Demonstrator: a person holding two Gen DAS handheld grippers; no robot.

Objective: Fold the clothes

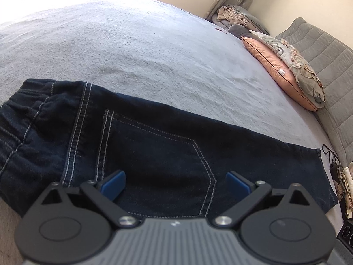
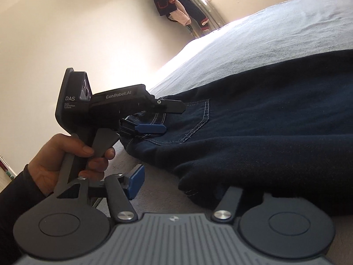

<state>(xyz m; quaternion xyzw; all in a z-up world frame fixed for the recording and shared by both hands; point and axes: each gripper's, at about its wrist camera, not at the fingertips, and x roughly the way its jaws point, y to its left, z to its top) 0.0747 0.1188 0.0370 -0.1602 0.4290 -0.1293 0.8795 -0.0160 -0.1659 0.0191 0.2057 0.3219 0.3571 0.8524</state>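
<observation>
The jeans lie flat on the bed, the left gripper held level just over their back pocket with fingers spread wide and empty, the right gripper low at their near edge, one finger hidden under denim, grip unclear.

— What does your rig look like?
— My left gripper is black with blue pads, printed "GenRobot.AI" and "DAS". My right gripper has a ribbed grey body and silver screws.
— And you?
— Bare-skinned left hand, dark sleeve.
</observation>
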